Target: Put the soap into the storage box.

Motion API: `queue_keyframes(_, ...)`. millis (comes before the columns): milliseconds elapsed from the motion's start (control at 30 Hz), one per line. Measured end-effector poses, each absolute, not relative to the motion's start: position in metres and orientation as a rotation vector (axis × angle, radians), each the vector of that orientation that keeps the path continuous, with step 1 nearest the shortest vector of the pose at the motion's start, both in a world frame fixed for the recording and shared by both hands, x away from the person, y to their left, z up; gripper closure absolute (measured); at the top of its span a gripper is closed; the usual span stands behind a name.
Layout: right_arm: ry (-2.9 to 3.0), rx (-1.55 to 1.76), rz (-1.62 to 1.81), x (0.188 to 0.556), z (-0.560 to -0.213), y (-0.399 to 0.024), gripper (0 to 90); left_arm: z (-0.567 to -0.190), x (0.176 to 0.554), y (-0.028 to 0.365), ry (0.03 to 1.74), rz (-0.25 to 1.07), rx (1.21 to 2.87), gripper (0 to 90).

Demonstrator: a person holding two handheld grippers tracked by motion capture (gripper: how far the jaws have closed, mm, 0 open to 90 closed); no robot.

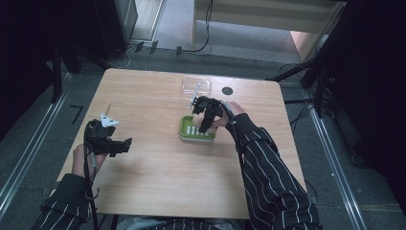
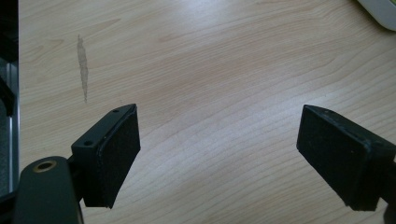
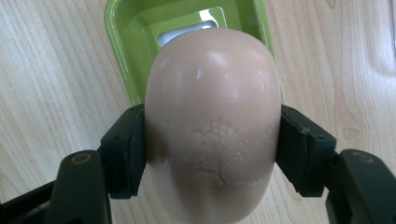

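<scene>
While clamped, soap [image 3: 212, 140] over perhaps-empty dish [image 3: 126, 42].

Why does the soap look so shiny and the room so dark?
In the right gripper view, light from above makes pale glare patches on the soap and the green dish, both sharp. In the high view, the table is lit while the floor around it fades into black, and the right gripper looks small and soft. In the left gripper view, the wood grain is clear.
</scene>
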State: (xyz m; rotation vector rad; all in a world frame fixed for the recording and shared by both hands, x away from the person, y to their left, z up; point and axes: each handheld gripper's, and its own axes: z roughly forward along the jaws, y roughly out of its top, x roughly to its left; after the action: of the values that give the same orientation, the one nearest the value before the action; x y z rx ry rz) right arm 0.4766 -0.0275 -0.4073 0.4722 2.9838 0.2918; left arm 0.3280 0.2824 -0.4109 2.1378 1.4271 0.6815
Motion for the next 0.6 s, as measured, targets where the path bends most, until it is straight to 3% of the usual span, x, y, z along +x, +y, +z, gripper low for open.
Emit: queue_keyframes(600, 3.003, 0.373, 0.283, 0.4826, -0.4152, -0.0196, 33.3, -0.4111, 0.3281, 0.2826, 1.427, 0.681, 2.138, 14.3)
